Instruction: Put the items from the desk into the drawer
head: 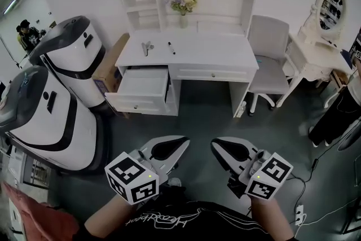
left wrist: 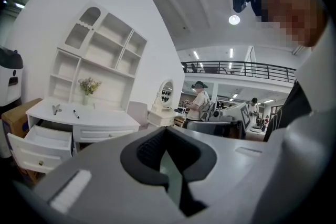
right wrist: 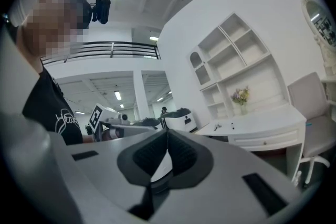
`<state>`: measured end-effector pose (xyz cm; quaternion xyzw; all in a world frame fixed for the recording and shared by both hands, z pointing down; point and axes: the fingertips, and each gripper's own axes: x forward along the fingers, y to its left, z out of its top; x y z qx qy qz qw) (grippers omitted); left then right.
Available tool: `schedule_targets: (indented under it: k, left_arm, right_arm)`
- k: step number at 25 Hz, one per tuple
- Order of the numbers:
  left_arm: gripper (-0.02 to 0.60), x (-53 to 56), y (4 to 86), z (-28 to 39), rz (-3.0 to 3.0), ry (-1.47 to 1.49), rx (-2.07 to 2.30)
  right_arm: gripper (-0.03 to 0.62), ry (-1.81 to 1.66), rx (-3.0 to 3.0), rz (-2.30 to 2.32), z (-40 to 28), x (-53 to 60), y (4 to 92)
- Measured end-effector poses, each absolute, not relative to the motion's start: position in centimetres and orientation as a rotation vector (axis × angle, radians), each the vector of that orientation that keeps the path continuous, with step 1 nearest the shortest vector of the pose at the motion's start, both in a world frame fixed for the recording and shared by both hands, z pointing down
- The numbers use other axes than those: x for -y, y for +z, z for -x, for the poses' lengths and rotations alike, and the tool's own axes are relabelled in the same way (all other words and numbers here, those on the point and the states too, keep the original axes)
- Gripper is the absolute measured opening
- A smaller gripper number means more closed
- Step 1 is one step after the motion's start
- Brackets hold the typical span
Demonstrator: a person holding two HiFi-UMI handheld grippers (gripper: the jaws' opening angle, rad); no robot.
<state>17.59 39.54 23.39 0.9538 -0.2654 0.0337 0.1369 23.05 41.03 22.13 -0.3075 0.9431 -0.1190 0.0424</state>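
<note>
A white desk (head: 225, 53) with a hutch stands ahead across the floor. Its left drawer (head: 141, 87) is pulled open and looks empty. On the desktop lie a small silver item (head: 147, 47) and a black pen (head: 171, 48). Both grippers are held low in front of me, far from the desk. My left gripper (head: 180, 146) is shut with nothing in it, jaws meeting at the tip (left wrist: 167, 131). My right gripper (head: 218, 147) is shut and empty too (right wrist: 167, 134). The desk (left wrist: 100, 119) shows left in the left gripper view, and the desk (right wrist: 262, 124) shows right in the right gripper view.
A vase of flowers (head: 184, 5) stands at the back of the desk. A grey chair (head: 269, 59) is right of it, then a vanity table with a mirror (head: 318, 42). Two large white-and-black machines (head: 70, 53) (head: 39, 115) and a cardboard box (head: 110, 65) stand left. Cables (head: 316, 200) lie on the floor at right.
</note>
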Motion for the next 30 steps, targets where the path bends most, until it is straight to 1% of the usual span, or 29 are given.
schedule_targets:
  k: [8,16,25,30]
  left_arm:
    - [0.007,-34.4,25.1,-15.9,-2.711,0.080,0.779]
    - [0.008,-22.7,26.5,-13.5,-2.677,0.079,0.776]
    - [0.008,-7.5,29.0,-6.5,-2.596,0.110,0.810]
    - [0.008,-1.1,31.3,-2.1,-2.531,0.088,0.862]
  right_arm:
    - [0.009,-0.383,-2.917,0.957,-21.8,-35.6,23.8]
    - [0.009,-0.432,-2.931,0.969,-19.3,-23.9,25.1]
    - [0.009,-0.498,-2.969,0.948,-13.3,-8.6,26.1]
    - [0.009,-0.512,-3.024,1.029,-11.6,-2.2,28.1]
